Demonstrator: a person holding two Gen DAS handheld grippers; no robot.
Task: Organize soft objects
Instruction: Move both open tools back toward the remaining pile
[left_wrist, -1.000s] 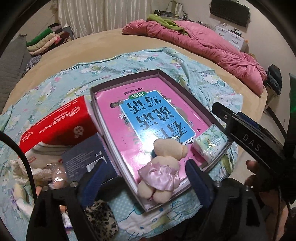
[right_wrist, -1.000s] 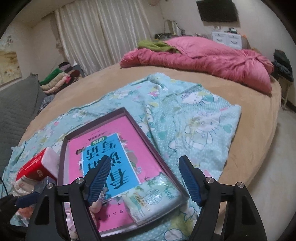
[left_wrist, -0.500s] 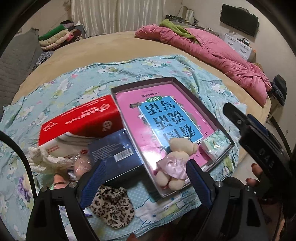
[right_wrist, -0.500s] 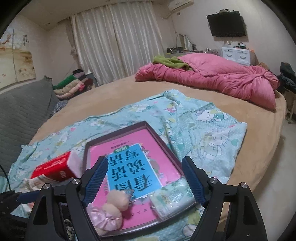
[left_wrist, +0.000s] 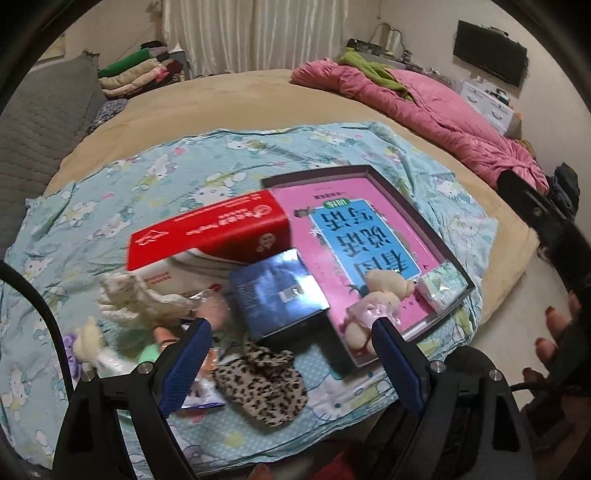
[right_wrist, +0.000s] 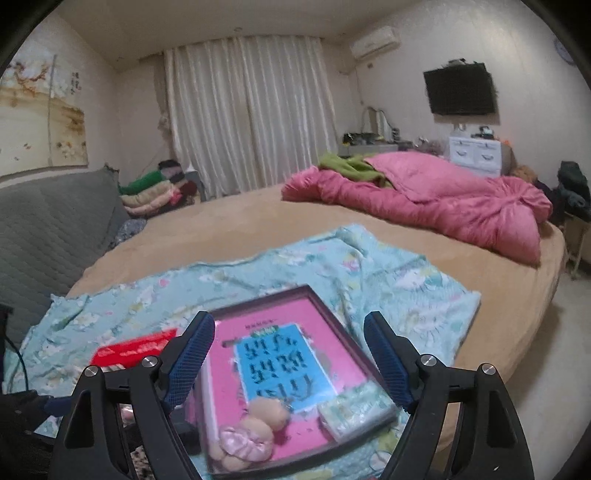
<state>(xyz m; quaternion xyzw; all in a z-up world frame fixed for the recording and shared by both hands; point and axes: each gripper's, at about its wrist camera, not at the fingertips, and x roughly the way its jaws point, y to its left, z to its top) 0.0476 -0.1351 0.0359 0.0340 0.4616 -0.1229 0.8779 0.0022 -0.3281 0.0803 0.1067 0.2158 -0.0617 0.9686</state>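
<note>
A small plush doll (left_wrist: 373, 306) in a pale pink satin skirt, with a cream round head and stubby cream legs, lies at the near end of a shallow dark-rimmed tray (left_wrist: 417, 218), on the pink book cover with its blue panel that fills the tray. Just beside it, in the tray's near right corner, lies a small pack of tissues (left_wrist: 441, 291) in a green-patterned wrapper. The tray rests on a light blue cartoon-print blanket (left_wrist: 147, 173) spread over a tan bed. The left gripper (left_wrist: 291, 354) hangs above the blanket with its blue-padded jaws spread wide and nothing between them; the right gripper (right_wrist: 290, 354) is likewise wide and empty above the tray. The left wrist view alone shows the clutter to the left of the tray: a red tissue box (left_wrist: 207, 230), a dark blue box (left_wrist: 277, 295) leaning against it, a leopard-print pouch (left_wrist: 262, 384), a cream knitted item (left_wrist: 136, 302) and a small pale toy (left_wrist: 88, 339), somewhat blurred. It also catches fingers with red nails (left_wrist: 554, 332) at the right edge. The right wrist view, blurred near the tray, shows the doll (right_wrist: 247, 432), the pack (right_wrist: 351, 413), and more of the room: white curtains (right_wrist: 251, 110), a wall-mounted television (right_wrist: 460, 92), a pink quilt (right_wrist: 424, 195) and folded laundry (right_wrist: 155, 192).
</note>
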